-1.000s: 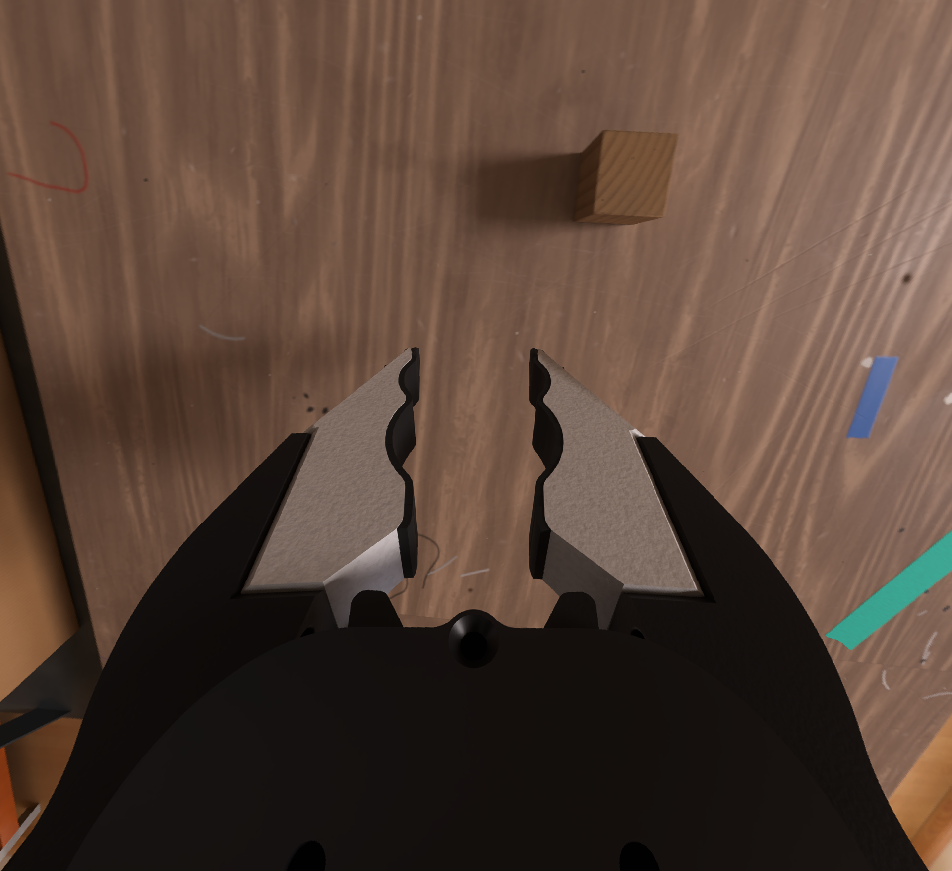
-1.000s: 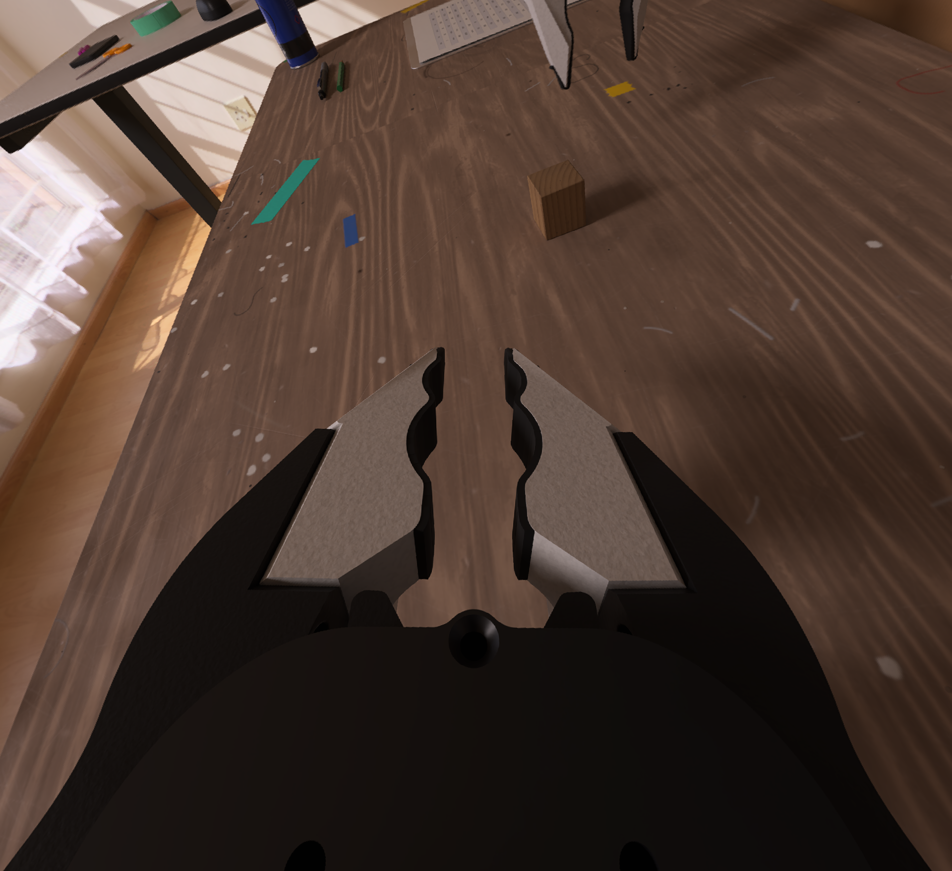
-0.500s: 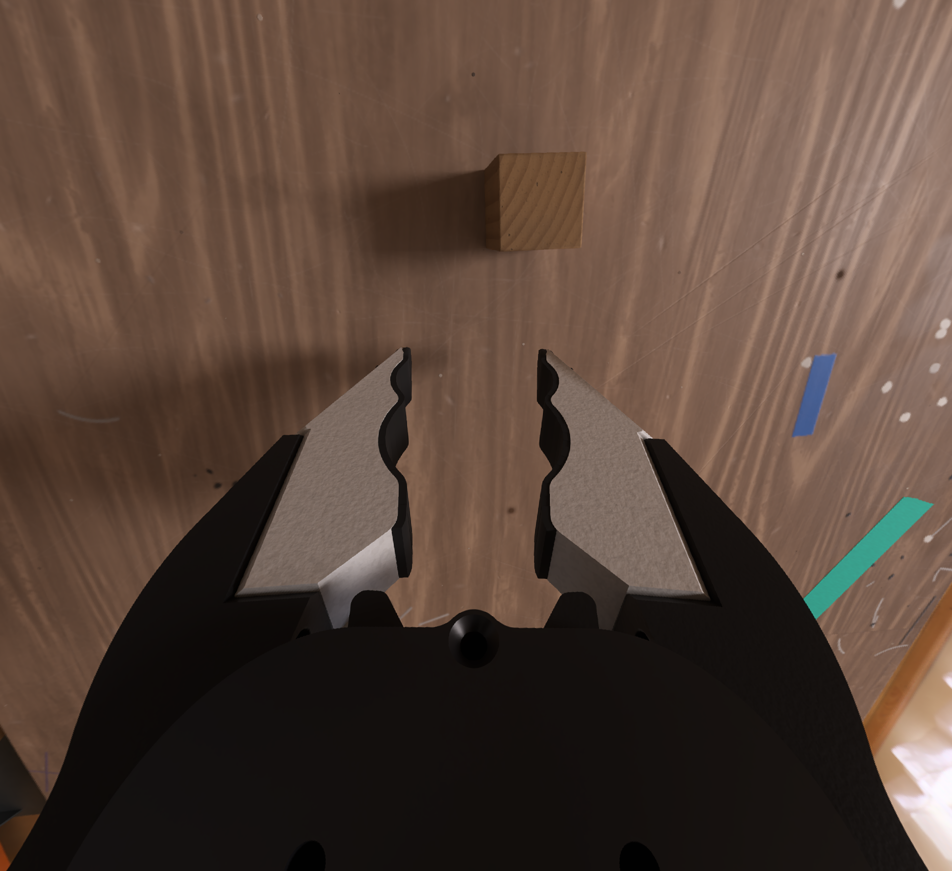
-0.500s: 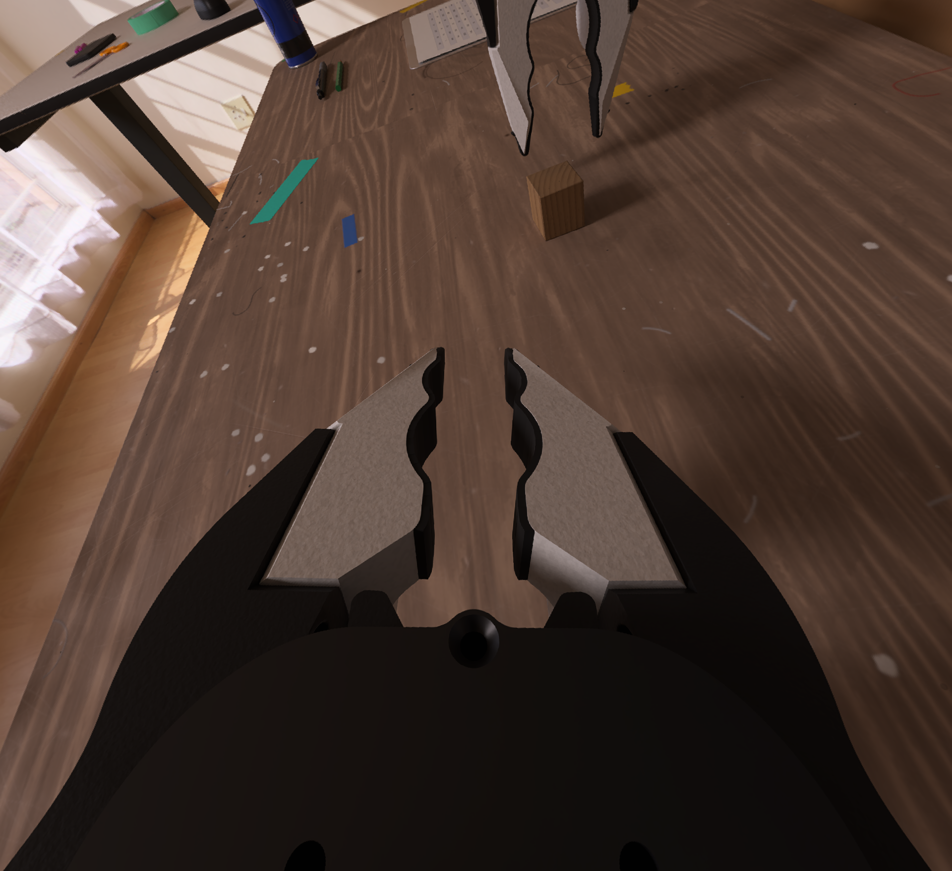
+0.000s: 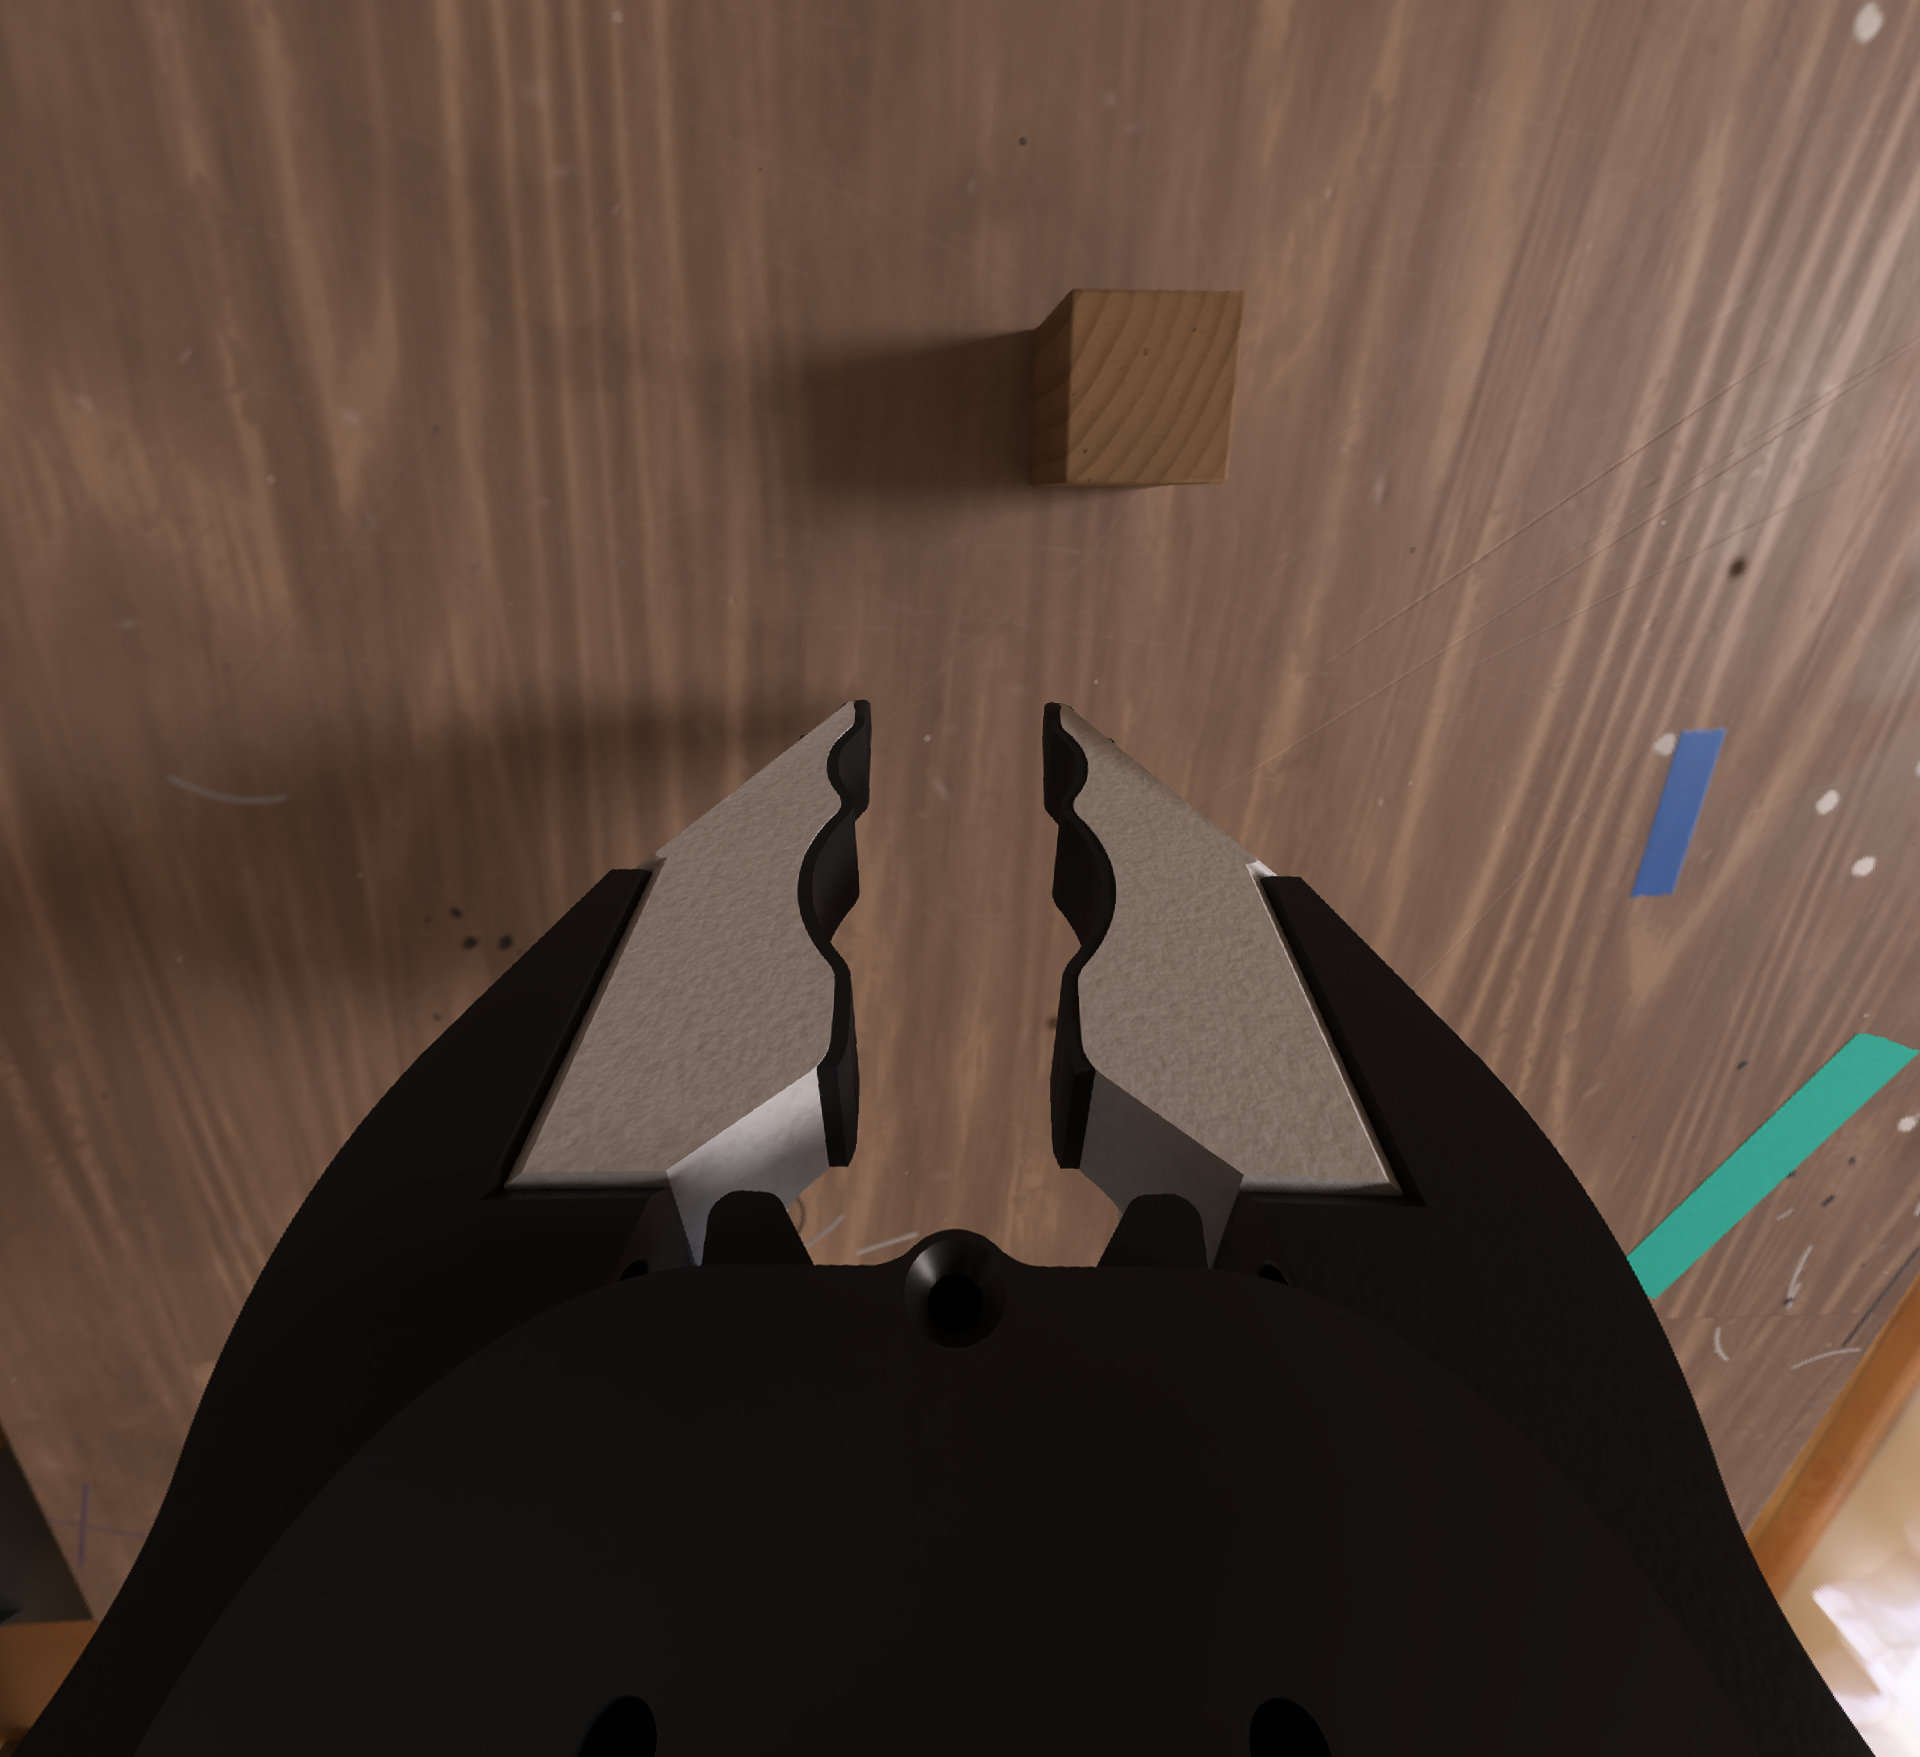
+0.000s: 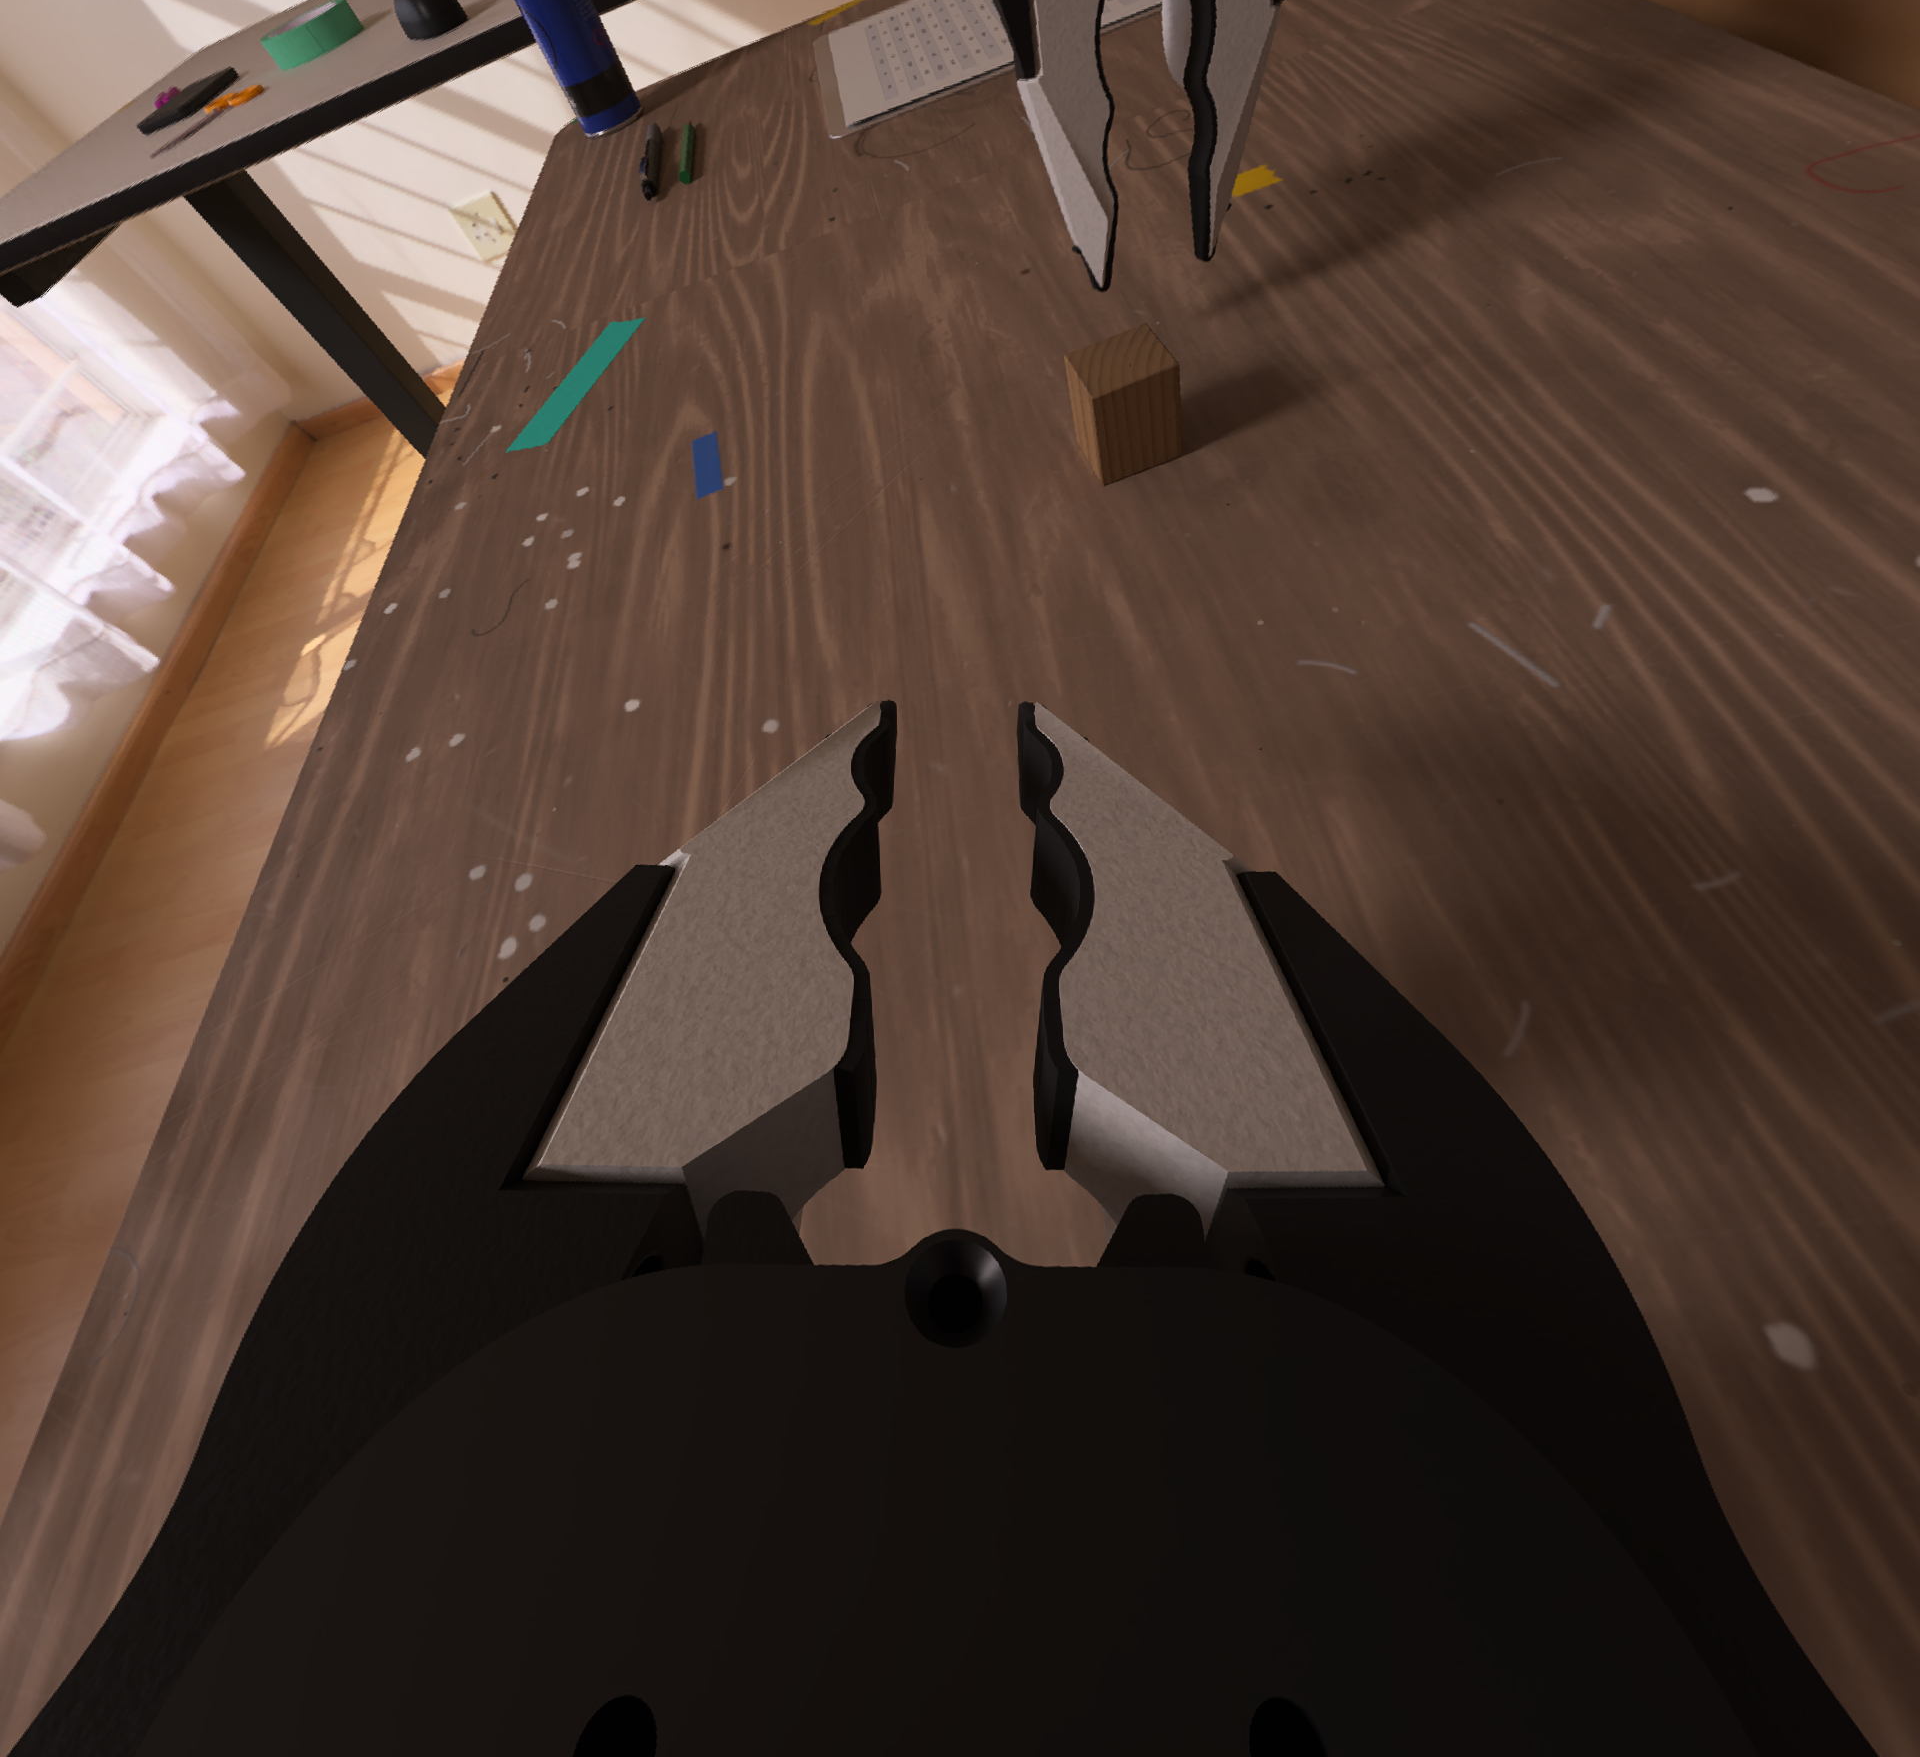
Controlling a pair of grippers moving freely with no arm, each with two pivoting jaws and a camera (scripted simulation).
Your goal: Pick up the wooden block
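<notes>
Wooden block [image 5: 1138, 388] sits alone on the bench [image 5: 416, 253], ahead and slightly right of the left hand-held gripper [image 5: 956, 715], jaws narrowly apart, empty. Right wrist view: right hand-held gripper [image 6: 956, 715] narrowly parted too, well short of the block (left one hanging above it). Looks light, rigid, not fragile; pinch two opposite flat sides, mid-height.
</notes>
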